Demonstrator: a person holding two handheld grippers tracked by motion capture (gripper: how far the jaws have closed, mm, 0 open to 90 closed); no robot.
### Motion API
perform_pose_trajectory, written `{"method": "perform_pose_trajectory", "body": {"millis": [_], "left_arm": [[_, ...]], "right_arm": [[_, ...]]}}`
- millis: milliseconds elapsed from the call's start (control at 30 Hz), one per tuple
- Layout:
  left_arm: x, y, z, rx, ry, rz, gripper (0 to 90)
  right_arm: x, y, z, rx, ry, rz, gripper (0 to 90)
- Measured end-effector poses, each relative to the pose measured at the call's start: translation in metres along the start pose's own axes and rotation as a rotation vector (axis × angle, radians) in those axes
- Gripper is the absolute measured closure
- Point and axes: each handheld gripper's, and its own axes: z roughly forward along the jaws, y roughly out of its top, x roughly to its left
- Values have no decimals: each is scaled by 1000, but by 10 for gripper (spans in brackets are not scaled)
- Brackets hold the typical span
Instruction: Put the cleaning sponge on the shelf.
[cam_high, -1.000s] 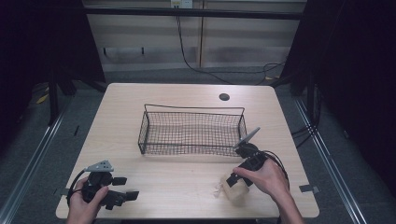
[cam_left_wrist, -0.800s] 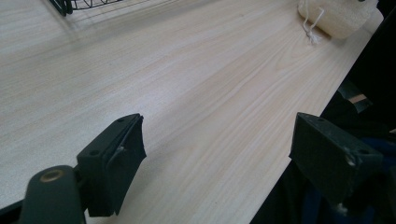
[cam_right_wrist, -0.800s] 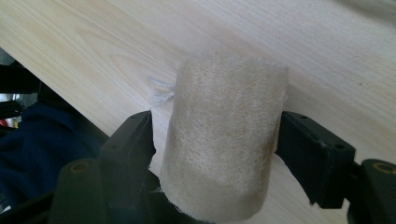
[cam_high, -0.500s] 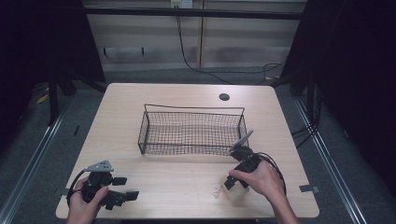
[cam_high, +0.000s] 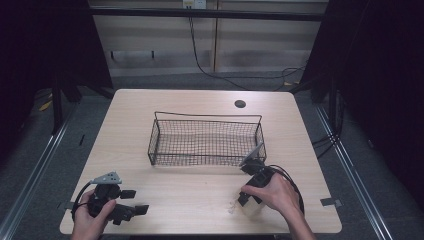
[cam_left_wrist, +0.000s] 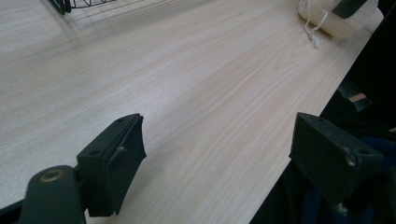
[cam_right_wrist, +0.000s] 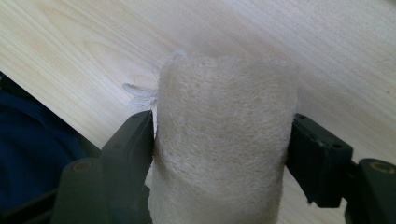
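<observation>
The table (cam_high: 200, 200) is the biggest thing here, pale wood, and everything else can be placed off the wire basket (cam_high: 206, 141) sitting around its middle. A small dark round hole (cam_high: 240, 104) is seen beyond the basket, toward the far edge.

Nothing is seen inside the basket, as far as the mesh lets it be judged from above, so it hasn't been loaded yet.

On the near side of the basket, off its right corner and close to the table's front edge, the right gripper (cam_high: 243, 202) is held down low by the person's hand. In the right gripper view its 2 jaws are pressed against both sides of a beige loofah roll (cam_right_wrist: 223, 158), and the roll looks slightly squeezed in where the pads meet it, so it's being gripped rather than just bracketed. A bit of white string (cam_left_wrist: 314, 29) is seen hanging off the roll in the left gripper view. Whether the roll is lifted off the wood or resting on it can't really be told, the high view is too blurry there.

Well to the near left of the basket, the left gripper (cam_high: 136, 202) is parked at the table's front corner, jaws spread wide with nothing between them.

So roughly: the grab looks done, and the carry over to the basket and the drop are probably what's left.
</observation>
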Motion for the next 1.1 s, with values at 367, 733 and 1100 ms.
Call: {"method": "perform_pose_trajectory", "body": {"millis": [367, 733, 1100], "left_arm": [[0, 0, 0, 5, -5, 5, 174], [0, 0, 0, 3, -6, 4, 174], [0, 0, 0, 2, -3, 8, 174]], "right_arm": [[1, -3, -2, -5, -9, 2, 303], [0, -4, -19, -32, -14, 17, 304], [4, 1, -33, -31, -23, 8, 304]]}}
